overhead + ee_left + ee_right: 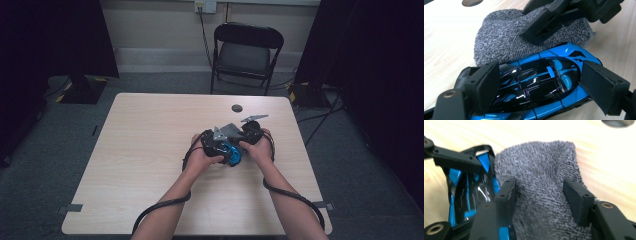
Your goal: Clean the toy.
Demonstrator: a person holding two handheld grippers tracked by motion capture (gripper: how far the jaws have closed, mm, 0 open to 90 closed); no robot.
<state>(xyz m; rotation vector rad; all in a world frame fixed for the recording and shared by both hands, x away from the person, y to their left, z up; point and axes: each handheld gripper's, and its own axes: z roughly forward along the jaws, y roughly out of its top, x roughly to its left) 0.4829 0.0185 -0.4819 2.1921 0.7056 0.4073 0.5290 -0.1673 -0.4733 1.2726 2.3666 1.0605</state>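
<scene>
High view: both grippers are seen together at the centre of the wooden table (150, 150), over a blue toy car (232, 154). In the left gripper view the blue-and-black toy sports car (541, 82) fills the lower middle of the frame, lying between the left gripper (544, 87) pads. The left pad is touching the car's end; the right pad appears just off the body, so whether the car is truly pinched cannot be told. A grey terry cloth (506, 40) is bunched at the upper middle, touching the car's far side.

In the right gripper view the cloth (541, 185) is seen between the half-spread jaws of the right gripper (544, 202), pinched at its lower part. The car (466, 192) sits at the left of the frame.

The step is judged to be wiping the car. The car should be kept clamped steady, and the cloth dragged across the glossy roof with light pressure, so no hard jaw edge scrapes the paint.
</scene>
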